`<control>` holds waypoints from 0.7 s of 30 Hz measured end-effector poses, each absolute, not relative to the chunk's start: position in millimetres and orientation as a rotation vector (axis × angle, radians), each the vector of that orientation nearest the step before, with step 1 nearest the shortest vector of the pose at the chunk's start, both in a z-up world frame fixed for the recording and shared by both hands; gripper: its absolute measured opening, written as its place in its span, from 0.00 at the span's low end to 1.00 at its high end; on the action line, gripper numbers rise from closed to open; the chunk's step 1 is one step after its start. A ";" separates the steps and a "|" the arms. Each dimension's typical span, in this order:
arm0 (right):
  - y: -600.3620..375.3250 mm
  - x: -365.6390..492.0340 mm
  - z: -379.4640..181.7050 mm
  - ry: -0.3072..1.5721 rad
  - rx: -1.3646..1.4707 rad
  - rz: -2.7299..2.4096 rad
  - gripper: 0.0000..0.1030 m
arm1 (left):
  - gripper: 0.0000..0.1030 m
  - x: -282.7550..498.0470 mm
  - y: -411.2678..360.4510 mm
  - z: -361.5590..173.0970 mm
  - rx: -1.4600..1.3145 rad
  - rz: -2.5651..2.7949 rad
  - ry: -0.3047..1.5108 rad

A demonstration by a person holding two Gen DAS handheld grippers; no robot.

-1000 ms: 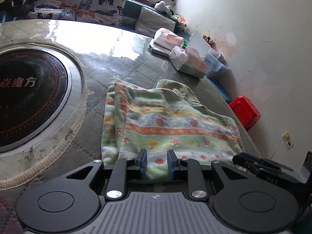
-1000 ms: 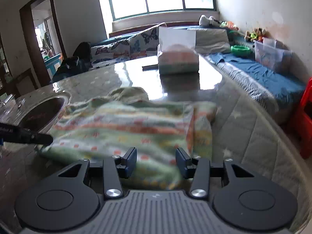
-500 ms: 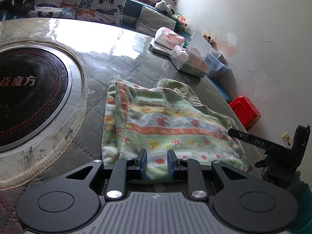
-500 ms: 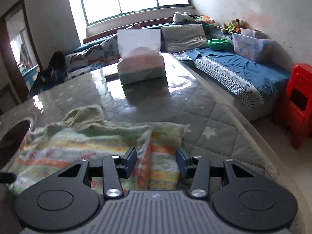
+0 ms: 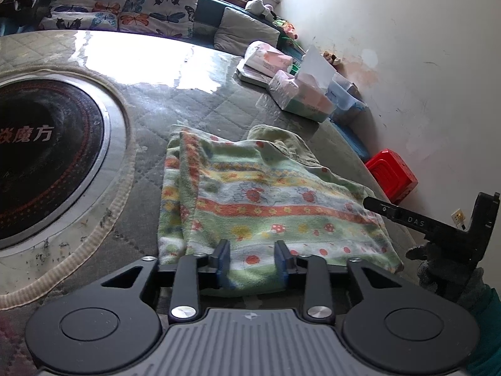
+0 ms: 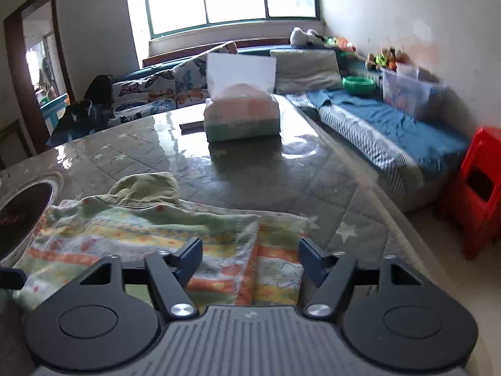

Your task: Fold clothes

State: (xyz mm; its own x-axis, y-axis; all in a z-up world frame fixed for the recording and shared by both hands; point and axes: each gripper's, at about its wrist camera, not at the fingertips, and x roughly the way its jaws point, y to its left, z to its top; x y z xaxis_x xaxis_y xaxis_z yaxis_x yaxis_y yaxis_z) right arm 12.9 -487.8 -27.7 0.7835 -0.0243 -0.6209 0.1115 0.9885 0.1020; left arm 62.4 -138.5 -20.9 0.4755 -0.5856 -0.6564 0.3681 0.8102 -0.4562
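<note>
A folded striped garment (image 5: 250, 206) in green, orange and yellow with mushroom prints lies on the quilted table cover. It also shows in the right wrist view (image 6: 156, 232). My left gripper (image 5: 252, 258) is open over the garment's near edge, with cloth showing between its blue pads. My right gripper (image 6: 249, 258) is open wide at the garment's right end, where a folded edge runs between the fingers. The right gripper's finger (image 5: 404, 216) shows at the garment's right corner in the left wrist view.
A round black cooktop (image 5: 40, 156) is set in the table at the left. Tissue packs (image 5: 300, 94) stand at the far side, also seen in the right wrist view (image 6: 241, 116). A red stool (image 6: 479, 188) stands on the floor at the right. A sofa (image 6: 375, 131) runs along the wall.
My right gripper has swung around to the garment's right end and opened wider. My left gripper has opened a little over the near edge.
</note>
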 end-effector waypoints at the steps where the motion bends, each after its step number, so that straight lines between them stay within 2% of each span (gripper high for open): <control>1: -485.4 9.6 -25.7 0.661 0.129 -0.073 0.75 | 0.44 61.4 -140.2 -19.8 -0.260 -0.595 0.900; 3: -482.3 1.5 -22.7 0.650 0.133 -0.074 0.82 | 0.51 59.3 -142.5 -16.6 -0.243 -0.598 0.894; 5: -479.6 -4.6 -21.3 0.647 0.128 -0.078 0.82 | 0.57 57.2 -144.7 -13.4 -0.227 -0.601 0.887; 6: -477.9 -7.9 -20.8 0.646 0.125 -0.081 0.86 | 0.62 55.9 -145.1 -11.6 -0.215 -0.598 0.881; 10: -471.7 -22.6 -19.0 0.638 0.121 -0.097 0.93 | 0.67 51.6 -142.6 -8.0 -0.187 -0.592 0.867; 13: -467.3 -30.5 -18.1 0.634 0.119 -0.114 1.00 | 0.76 48.3 -140.7 -5.7 -0.167 -0.584 0.855; 21: -456.7 -50.6 -16.8 0.624 0.135 -0.154 1.00 | 0.96 37.0 -133.8 -1.1 -0.106 -0.567 0.814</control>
